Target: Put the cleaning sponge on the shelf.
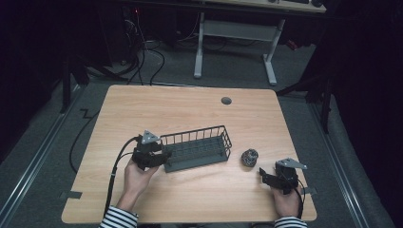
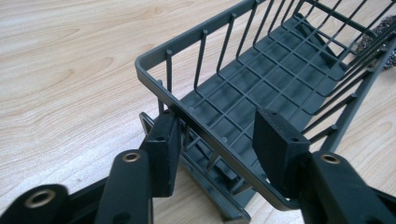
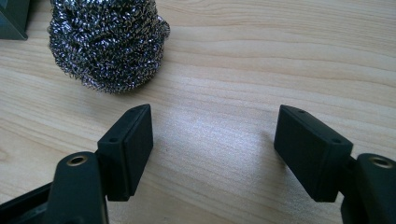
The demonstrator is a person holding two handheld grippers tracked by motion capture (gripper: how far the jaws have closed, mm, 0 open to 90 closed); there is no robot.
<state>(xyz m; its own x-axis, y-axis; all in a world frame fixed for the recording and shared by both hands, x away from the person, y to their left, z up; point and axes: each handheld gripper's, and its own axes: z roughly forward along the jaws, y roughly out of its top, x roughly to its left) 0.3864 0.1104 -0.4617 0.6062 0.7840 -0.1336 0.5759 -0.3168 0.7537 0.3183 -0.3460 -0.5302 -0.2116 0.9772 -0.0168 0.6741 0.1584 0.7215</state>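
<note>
Right now my left gripper (image 1: 161, 156) straddles the left end rim of the wire basket (image 1: 197, 148), one jaw outside, one inside, pads barely clear. Its long axis runs left to right at frame centre, rising slightly rightward. My right gripper (image 1: 263, 174) gapes empty, lower right, near the steel scourer (image 1: 249, 156); bare table (image 1: 190, 109) above.

In the left gripper view, the wire basket (image 2: 261, 79) runs off the frame at 1 o'clock, its far end cut away. The steel scourer (image 3: 108, 42) loses its top to the right gripper view's upper edge.
</note>
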